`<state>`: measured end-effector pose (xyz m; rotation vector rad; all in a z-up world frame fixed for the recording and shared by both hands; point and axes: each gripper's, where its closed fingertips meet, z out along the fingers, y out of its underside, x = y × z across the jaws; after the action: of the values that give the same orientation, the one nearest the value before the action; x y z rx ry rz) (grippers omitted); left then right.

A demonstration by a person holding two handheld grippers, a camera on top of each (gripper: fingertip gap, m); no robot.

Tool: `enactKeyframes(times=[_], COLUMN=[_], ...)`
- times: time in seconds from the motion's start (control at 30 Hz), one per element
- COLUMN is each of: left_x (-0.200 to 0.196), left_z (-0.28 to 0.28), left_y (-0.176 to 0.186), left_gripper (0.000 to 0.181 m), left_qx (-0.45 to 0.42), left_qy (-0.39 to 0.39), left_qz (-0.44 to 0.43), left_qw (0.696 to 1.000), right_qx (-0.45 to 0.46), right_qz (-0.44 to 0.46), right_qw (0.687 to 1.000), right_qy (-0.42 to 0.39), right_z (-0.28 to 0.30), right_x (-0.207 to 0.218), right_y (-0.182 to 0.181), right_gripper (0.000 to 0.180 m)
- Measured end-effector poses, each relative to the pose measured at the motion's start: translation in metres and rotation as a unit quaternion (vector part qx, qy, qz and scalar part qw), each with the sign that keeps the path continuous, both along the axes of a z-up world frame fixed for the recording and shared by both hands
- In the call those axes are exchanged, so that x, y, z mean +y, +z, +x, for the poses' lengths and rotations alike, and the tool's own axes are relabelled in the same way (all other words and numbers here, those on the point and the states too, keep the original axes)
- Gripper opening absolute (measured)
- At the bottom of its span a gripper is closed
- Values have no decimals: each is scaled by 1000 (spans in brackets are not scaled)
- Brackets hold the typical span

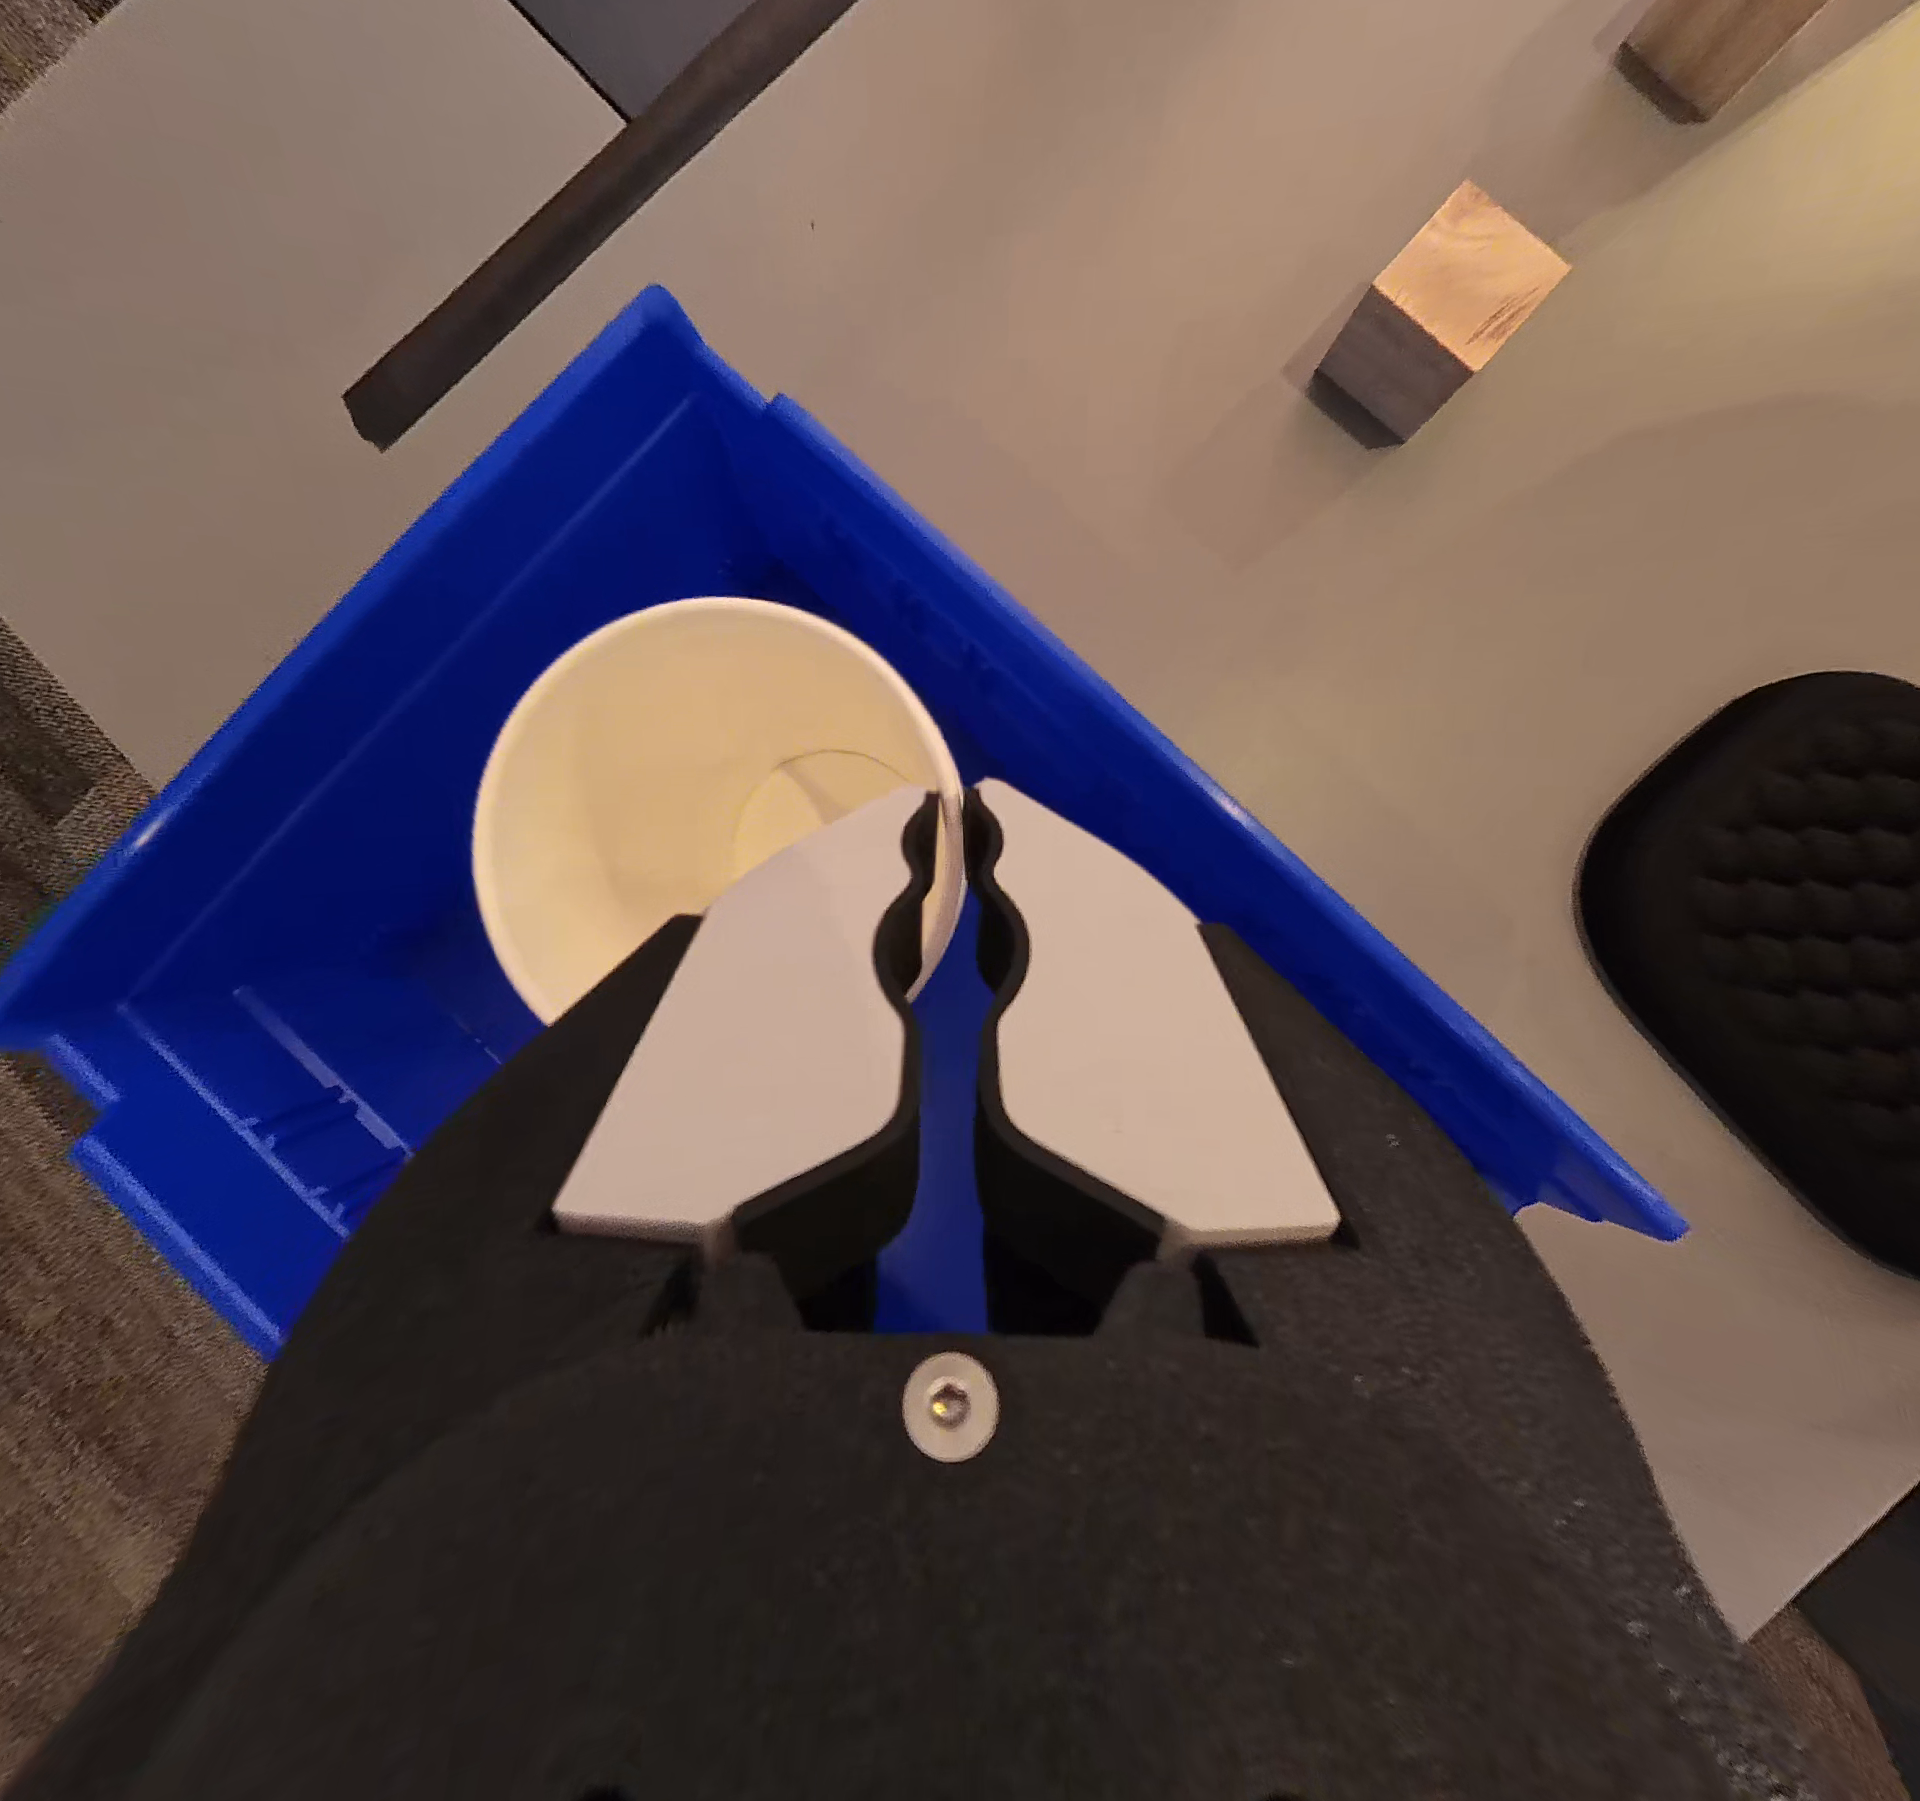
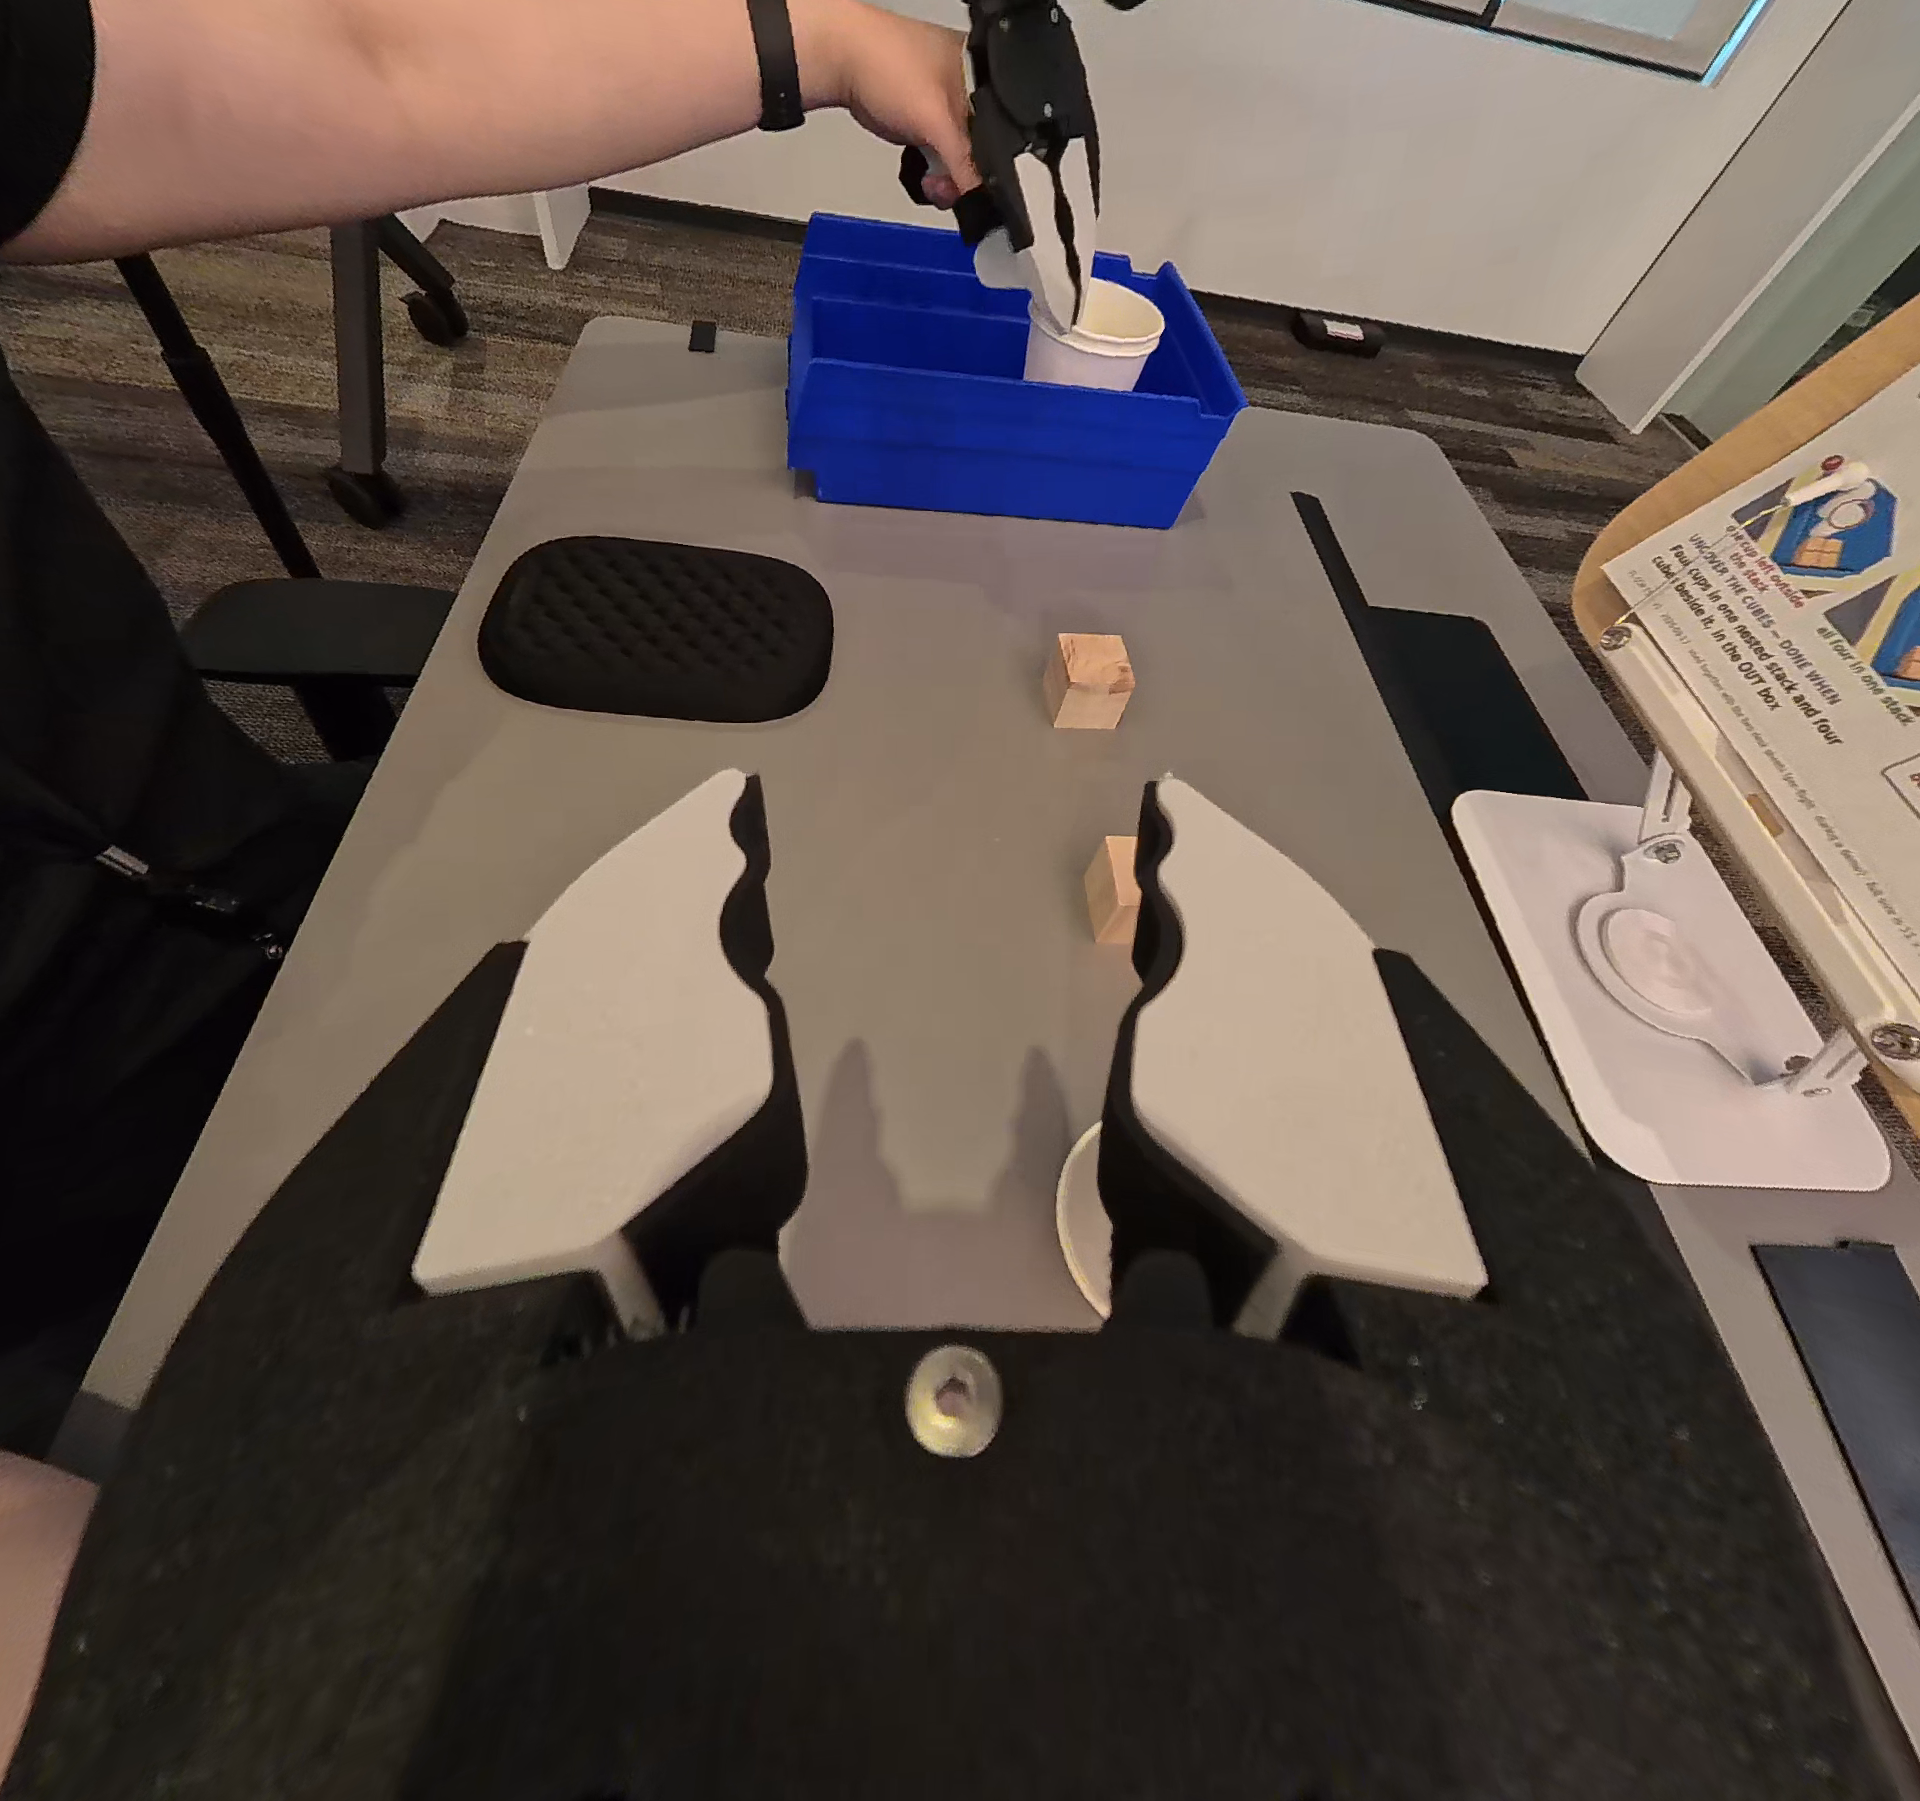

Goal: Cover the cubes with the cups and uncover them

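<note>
The flat grey surface (image 2: 935,920) carries a blue plastic bin (image 2: 997,442) at its far end. Inside the bin a white paper cup (image 1: 707,795) stands upright — its rim is pinched by the left gripper (image 1: 951,816). The right gripper (image 2: 951,816) is held wide, gripping nothing. Two small wooden cubes (image 2: 1086,681) (image 2: 1112,889) are left uncovered on the surface — well apart from the bin.
</note>
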<state>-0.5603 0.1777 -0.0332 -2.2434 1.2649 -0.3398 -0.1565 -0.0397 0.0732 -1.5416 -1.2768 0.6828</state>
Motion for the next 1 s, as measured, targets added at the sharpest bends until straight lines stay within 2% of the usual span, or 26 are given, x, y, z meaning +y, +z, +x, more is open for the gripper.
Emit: enactKeyframes(times=[0.4,1.0], left_x=[-1,-7], left_z=[3,-1], left_y=[14,34], left_gripper=[3,3], left_qx=[-17,5], left_qy=[-2,-1], left_qz=[13,57], left_qw=[1000,998], right_qx=[-20,-24], right_qz=[-9,-16], right_qw=[1000,1000], right_qy=[4,9], right_z=[0,4], right_x=[-2,-3], right_y=[-8,-13], right_gripper=[65,62])
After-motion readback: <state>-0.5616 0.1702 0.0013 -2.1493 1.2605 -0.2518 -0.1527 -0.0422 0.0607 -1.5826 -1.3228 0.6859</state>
